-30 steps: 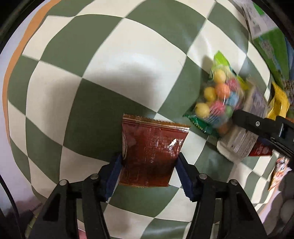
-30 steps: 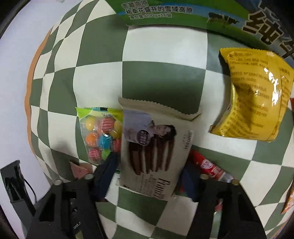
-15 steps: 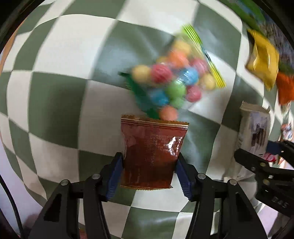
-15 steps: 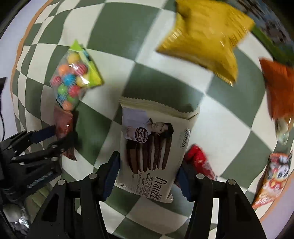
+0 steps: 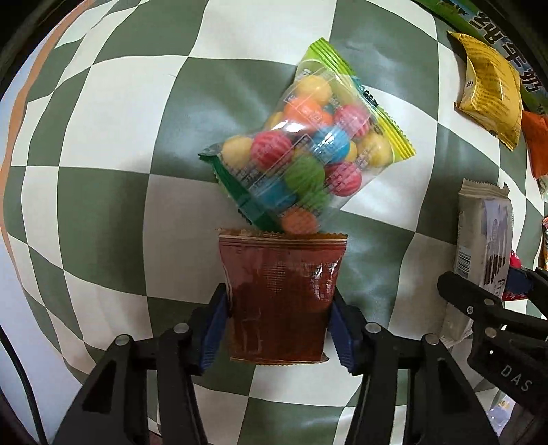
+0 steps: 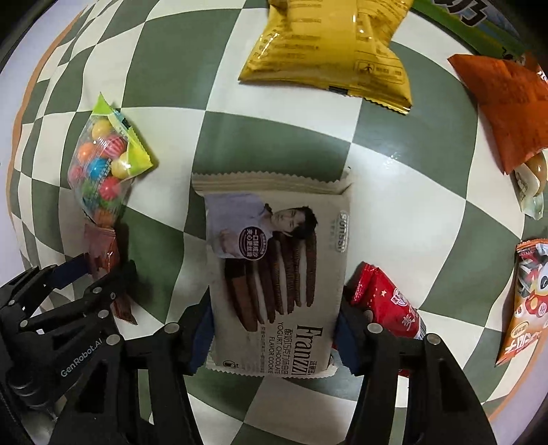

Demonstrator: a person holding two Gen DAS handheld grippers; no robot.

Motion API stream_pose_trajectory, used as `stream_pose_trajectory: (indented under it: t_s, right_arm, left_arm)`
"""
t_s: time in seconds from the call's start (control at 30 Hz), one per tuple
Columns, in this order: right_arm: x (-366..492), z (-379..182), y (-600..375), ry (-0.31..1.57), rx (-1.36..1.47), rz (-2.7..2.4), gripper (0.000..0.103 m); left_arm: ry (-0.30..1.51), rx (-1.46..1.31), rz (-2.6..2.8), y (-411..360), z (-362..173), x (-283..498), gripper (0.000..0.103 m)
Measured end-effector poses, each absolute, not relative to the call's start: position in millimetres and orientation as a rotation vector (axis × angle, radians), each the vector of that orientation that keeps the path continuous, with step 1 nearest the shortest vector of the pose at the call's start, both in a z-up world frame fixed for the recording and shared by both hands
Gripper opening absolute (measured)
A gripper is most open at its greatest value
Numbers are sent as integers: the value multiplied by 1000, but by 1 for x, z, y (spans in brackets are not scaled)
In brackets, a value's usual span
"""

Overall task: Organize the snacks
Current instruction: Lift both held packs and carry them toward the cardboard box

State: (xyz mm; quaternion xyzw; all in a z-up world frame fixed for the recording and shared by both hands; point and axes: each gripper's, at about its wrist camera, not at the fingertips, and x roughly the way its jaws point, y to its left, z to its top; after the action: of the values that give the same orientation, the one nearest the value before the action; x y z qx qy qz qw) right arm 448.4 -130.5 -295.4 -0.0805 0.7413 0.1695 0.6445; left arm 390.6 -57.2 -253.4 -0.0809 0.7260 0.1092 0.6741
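A dark red-brown sachet (image 5: 281,274) hangs between the blue pads of my left gripper (image 5: 279,308). Its jaws are closing and the pads press on the sachet's sides. Just beyond the sachet's top edge a clear bag of coloured candy balls (image 5: 308,150) lies on the checked cloth (image 5: 102,205). My right gripper (image 6: 274,332) is shut on a beige chocolate cookie pack (image 6: 277,260), gripped by its long sides. That pack (image 5: 479,246) also shows at the right of the left wrist view. In the right wrist view the left gripper (image 6: 96,274) sits at the far left, below the candy bag (image 6: 102,164).
On the green and white cloth (image 6: 394,191) lie a yellow bag (image 6: 328,44), an orange bag (image 6: 507,102), a red packet (image 6: 387,301) by my right finger and a cartoon-print packet (image 6: 527,294). A green carton (image 6: 479,20) borders the far edge.
Both grippers slid across the cloth, each keeping its packet. The candy bag now sits right above the sachet in the left view. The yellow bag has moved toward the top of the right view.
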Motion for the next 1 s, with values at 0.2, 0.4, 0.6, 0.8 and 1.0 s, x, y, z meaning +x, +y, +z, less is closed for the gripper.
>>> stream_pose_trajectory:
  t_s: [0.2,0.4,0.6,0.8,1.0]
  right_arm:
    - [432,-304,-126,1678,-178,385,62]
    - [428,-271,-135,1641,-103,423,59]
    - [429,-219,-157,1555,-30,470,57]
    - [451,-162,-186,1471,89,493,57]
    - [503,-90,-231,1322,211,476,57]
  left_arm:
    - [1627,-198,244,-50,-253,389,51]
    - [1593,-217,175,-47,-218,389,51]
    - [1491,-186,90,-68,-156,402,51]
    - [1388,-207,-6,-86,-92,441,51]
    - [1307,-204,-84,-91,-45,509,51]
